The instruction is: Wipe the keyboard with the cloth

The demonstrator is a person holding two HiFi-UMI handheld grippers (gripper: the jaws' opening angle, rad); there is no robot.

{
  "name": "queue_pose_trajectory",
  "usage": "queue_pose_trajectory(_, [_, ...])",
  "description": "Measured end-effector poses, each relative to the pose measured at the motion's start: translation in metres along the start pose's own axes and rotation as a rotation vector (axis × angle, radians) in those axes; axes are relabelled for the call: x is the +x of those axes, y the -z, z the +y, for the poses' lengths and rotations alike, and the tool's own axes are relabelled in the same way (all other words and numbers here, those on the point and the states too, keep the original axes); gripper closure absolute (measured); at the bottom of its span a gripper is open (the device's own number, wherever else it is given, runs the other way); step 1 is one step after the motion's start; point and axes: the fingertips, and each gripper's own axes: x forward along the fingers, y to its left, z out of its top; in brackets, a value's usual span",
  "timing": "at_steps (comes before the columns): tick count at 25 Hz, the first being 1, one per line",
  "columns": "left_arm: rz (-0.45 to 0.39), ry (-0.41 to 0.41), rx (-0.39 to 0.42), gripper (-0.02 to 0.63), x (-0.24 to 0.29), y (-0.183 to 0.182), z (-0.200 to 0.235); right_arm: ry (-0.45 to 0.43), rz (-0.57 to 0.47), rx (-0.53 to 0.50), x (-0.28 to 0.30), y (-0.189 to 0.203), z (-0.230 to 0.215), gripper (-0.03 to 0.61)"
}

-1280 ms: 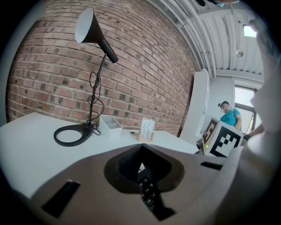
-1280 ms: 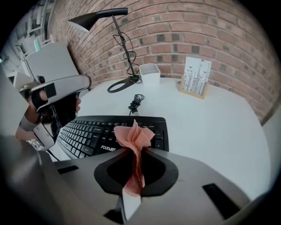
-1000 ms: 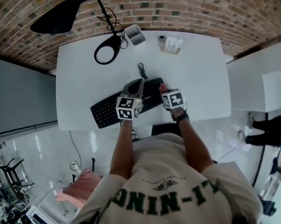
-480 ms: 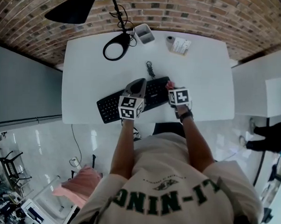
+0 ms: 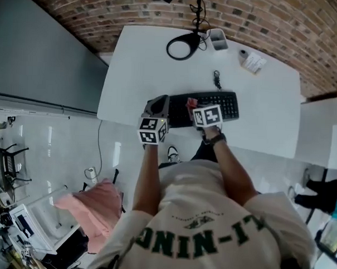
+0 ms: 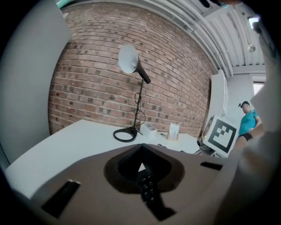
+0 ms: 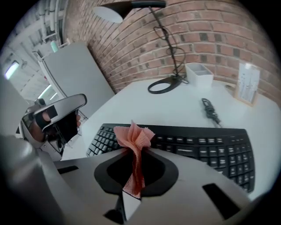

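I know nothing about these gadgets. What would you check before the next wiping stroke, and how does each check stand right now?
1. Cloth gripped: ok. The right gripper is shut on the pink cloth, with a tuft sticking out past its tips.
2. Keyboard steadied: ok. The left gripper is shut on the keyboard at its left end.
3. Cloth touching the keys: cannot tell. The tuft sits over the near rows.
4. Keys free of clutter: ok.
5. Cable clear of the stroke: ok. It lies on the table behind the keyboard, apart from it.
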Motion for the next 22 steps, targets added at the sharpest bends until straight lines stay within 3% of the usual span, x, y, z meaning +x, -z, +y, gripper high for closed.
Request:
queue_pose_trajectory(5, [-0.009, -0.093, -0.029, 0.614, -0.05, 0.011, 0.051, -0.12, 0.034, -0.085, 0.032, 0.004, 0.087, 0.554])
queue_pose_trajectory(10, [-0.02, -0.144, -0.045, 0.614, -0.081, 0.018, 0.078, -0.177, 0.075, -0.173, 0.052, 0.013, 0.141, 0.554])
queue_pose_trajectory(16, [-0.026, -0.179, -0.063, 0.614, -0.1, 0.024, 0.092, -0.233, 0.128, -0.234, 0.069, 0.025, 0.177, 0.554])
queue_pose_trajectory(22, [-0.025, -0.203, -0.087, 0.614, -0.101, 0.03, 0.095, -0.257, 0.165, -0.279, 0.077, 0.028, 0.181, 0.554])
